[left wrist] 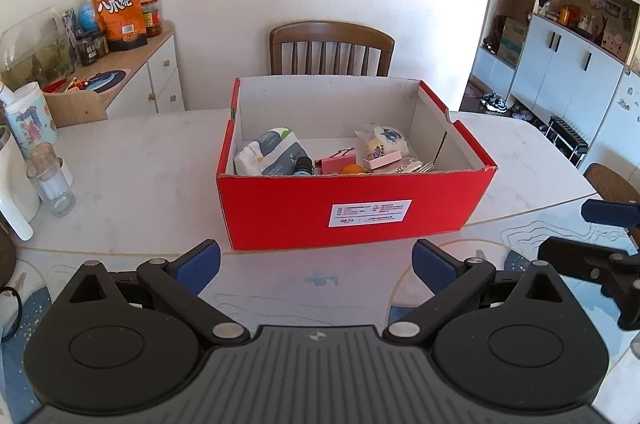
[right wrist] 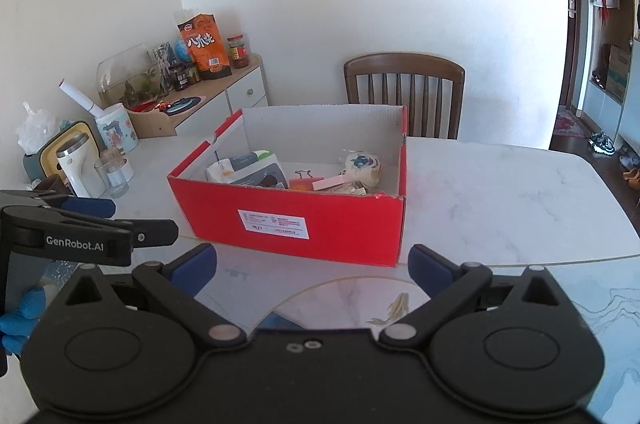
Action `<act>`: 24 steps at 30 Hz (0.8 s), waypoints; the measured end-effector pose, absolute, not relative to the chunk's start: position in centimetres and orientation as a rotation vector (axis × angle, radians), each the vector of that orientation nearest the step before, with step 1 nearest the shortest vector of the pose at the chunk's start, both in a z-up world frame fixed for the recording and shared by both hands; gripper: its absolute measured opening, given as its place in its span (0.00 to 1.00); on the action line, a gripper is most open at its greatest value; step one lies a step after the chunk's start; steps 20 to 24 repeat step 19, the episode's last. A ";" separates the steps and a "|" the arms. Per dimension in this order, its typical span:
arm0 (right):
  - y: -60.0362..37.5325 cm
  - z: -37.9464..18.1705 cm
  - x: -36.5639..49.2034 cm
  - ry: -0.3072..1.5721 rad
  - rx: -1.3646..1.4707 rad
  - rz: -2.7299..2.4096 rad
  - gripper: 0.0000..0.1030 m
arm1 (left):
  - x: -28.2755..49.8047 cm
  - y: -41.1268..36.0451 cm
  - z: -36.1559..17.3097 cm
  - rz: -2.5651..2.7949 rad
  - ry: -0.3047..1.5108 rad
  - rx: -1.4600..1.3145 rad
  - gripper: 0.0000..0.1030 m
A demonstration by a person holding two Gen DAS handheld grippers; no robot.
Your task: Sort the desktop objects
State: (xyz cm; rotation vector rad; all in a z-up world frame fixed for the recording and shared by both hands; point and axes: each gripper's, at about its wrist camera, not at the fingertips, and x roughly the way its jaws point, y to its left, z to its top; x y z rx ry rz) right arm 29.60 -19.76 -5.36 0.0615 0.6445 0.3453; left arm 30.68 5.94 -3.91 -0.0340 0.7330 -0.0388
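Note:
A red cardboard box stands open on the white marble table. Inside lie white and grey packets, a small dark bottle, a pink binder clip, an orange fruit, a pink eraser-like block and a wrapped round snack. My left gripper is open and empty, just in front of the box. My right gripper is open and empty, in front of the box. Each gripper shows at the edge of the other's view.
A glass jar and white appliances stand at the table's left edge. A wooden chair is behind the box. A sideboard with a snack bag and jars is at the left. Cabinets line the right wall.

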 end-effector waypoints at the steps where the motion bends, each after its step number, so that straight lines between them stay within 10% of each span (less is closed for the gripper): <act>1: -19.8 -5.3 29.6 0.646 0.064 0.344 0.99 | 30.6 5.9 -3.9 -0.036 0.734 -0.030 0.99; 24: -20.0 -4.4 29.3 0.637 0.085 0.315 0.99 | 30.4 6.2 -3.3 -0.035 0.721 -0.038 0.99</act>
